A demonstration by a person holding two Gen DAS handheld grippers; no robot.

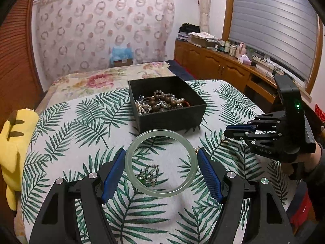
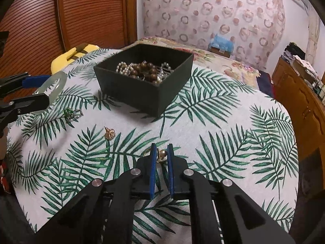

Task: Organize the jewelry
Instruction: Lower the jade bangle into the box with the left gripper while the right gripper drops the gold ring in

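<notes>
A pale bangle (image 1: 160, 162) is clasped by the left gripper (image 1: 160, 163); a small gold bead (image 2: 163, 153) is pinched by the right gripper (image 2: 161, 152), near the box (image 2: 142, 81).

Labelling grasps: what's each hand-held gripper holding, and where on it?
Left hand-held gripper: pale green jade-like bangle, pinched across its outer rim. Right hand-held gripper: jaws around a small gold ball earring; contact unclear.
</notes>
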